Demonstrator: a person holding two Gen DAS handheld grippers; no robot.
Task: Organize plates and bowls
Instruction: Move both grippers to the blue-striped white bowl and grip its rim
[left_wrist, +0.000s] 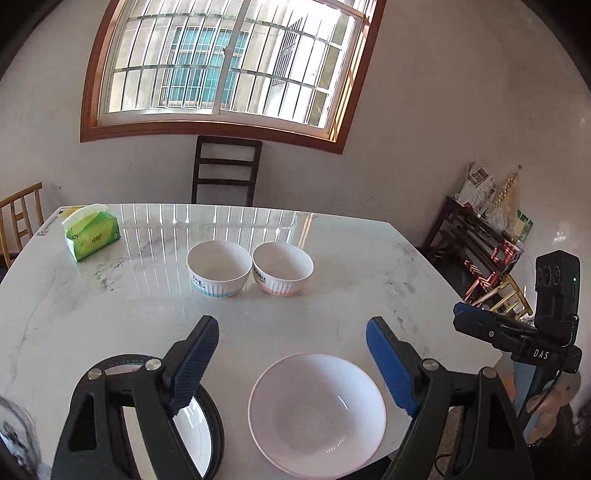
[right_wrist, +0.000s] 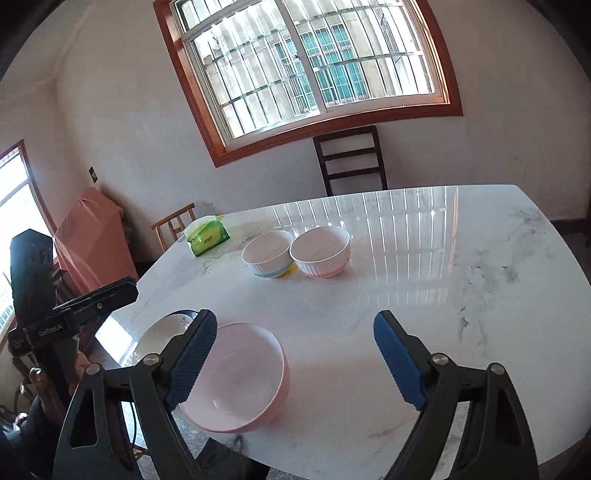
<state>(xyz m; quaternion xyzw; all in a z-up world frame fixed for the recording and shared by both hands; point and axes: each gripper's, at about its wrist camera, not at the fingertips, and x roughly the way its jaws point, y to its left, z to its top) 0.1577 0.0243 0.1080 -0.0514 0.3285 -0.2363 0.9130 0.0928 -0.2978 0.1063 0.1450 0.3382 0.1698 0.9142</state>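
Both claws, the left gripper (left_wrist: 291, 350) and right gripper (right_wrist: 295, 350), are spread and pinch nothing above the table (left_wrist: 92, 295), a pink bowl (left_wrist: 317, 413) lower centre

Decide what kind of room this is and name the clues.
Probably a home dining room: a marble-look table bearing two small bowls, wooden chairs drawn up around it, and a barred window behind.

Both wrist views above near table (left_wrist: 110, 295) edge, facing window (left_wrist: 229, 62), sharing bowls (left_wrist: 251, 269)
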